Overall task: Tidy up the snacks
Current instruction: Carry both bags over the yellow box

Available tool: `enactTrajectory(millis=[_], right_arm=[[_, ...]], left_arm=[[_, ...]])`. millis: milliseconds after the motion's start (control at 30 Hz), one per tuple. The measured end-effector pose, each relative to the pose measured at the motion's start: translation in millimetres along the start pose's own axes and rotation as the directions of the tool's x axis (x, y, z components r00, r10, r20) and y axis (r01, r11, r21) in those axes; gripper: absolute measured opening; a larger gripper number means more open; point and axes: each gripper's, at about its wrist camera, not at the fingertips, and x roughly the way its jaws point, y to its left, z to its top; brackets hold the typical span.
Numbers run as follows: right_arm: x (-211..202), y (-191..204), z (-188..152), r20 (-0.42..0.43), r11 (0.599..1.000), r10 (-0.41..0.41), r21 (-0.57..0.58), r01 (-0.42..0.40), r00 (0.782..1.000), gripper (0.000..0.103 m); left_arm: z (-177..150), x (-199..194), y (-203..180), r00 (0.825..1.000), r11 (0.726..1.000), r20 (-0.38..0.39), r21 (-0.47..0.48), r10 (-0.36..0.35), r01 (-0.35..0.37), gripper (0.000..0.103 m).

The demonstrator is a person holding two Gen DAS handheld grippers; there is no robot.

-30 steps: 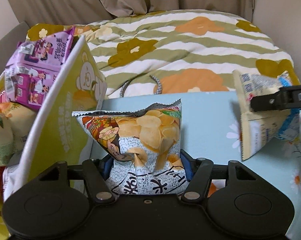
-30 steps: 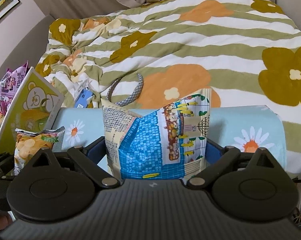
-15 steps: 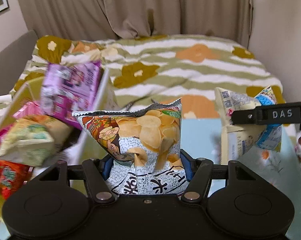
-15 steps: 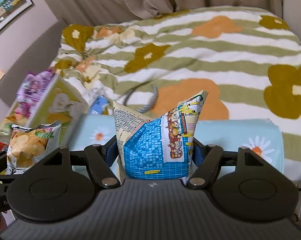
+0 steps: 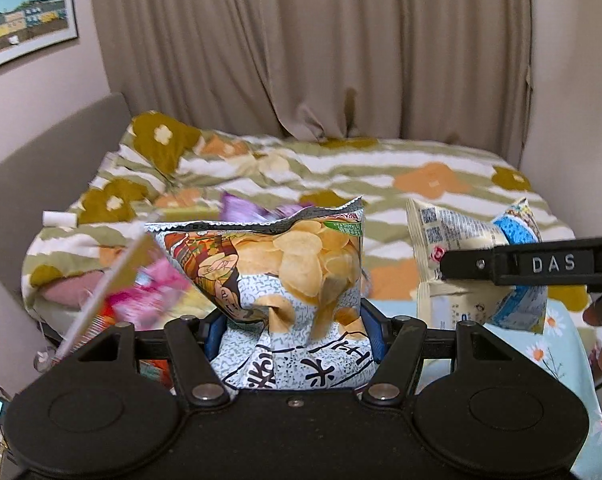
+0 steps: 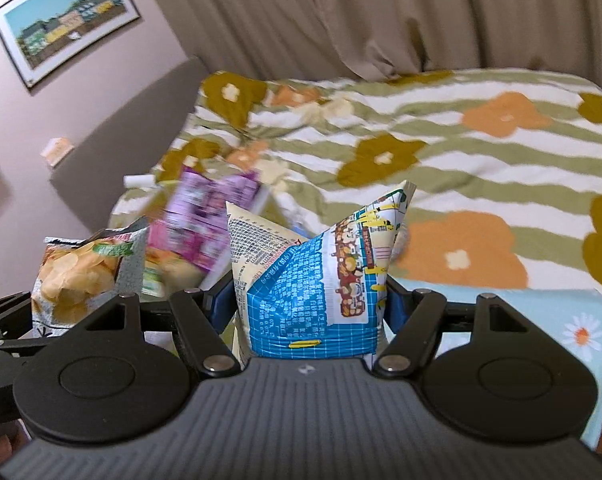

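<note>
Both tongs are clenched: left tongs (image 5: 293, 332) grasp the upright grey potato-chip bag (image 5: 285, 280), right tongs (image 6: 309, 312) the blue-and-cream snack pouch (image 6: 313, 272); the blurred snack-filled container (image 6: 197, 232) lies leftward, nearer the left.

The chip bag (image 5: 285, 276) is showing glossy, crinkled foil. The quilt (image 6: 461, 136) is looking like soft matt cloth. The grippers are looking like matt black plastic.
</note>
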Motion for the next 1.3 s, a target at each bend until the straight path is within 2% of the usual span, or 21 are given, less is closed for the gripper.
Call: enactTrajectory(millis=[233,567,767,900,967,1033,1167,1300], right_arm=[[-3.5,77.0,1.9,0.056,1.0,0.005,-0.015,-0.004,0.998,0.086],[26.4,174.0,-6.8,0.107,0.994,-0.096,0.053,0.091,0.99,0.086],[49.1,204.5,-10.5,0.102,0.985,-0.157,0.093,0.148,0.982,0.086],[61.0,214.1,-12.8,0.085,0.977,-0.191,0.115,0.181,0.978,0.086],[64.9,216.0,-13.9,0.077,0.973,-0.204,0.124,0.193,0.976,0.086],[66.8,215.9,-15.5,0.07,0.969,-0.216,0.136,0.205,0.974,0.086],[67.4,215.4,-18.5,0.055,0.963,-0.235,0.15,0.225,0.97,0.086],[64.3,215.2,-23.1,0.051,0.964,-0.235,0.141,0.226,0.971,0.086]], left_arm=[[16.0,-13.0,70.1,0.998,1.0,0.051,0.012,-0.022,0.022,0.068],[31.7,10.5,164.4,0.989,0.989,0.045,0.061,-0.138,0.136,0.068],[43.5,45.8,193.1,0.978,0.972,0.006,0.109,-0.208,0.206,0.069],[49.6,68.8,198.6,0.967,0.958,-0.025,0.131,-0.255,0.256,0.069],[52.0,78.9,199.4,0.958,0.95,-0.038,0.126,-0.284,0.286,0.074],[52.3,85.2,200.5,0.956,0.948,-0.047,0.122,-0.291,0.295,0.099],[42.5,82.8,210.1,0.954,0.949,-0.044,0.094,-0.297,0.3,0.102],[27.0,70.5,226.0,0.963,0.962,-0.04,0.048,-0.268,0.27,0.102]])
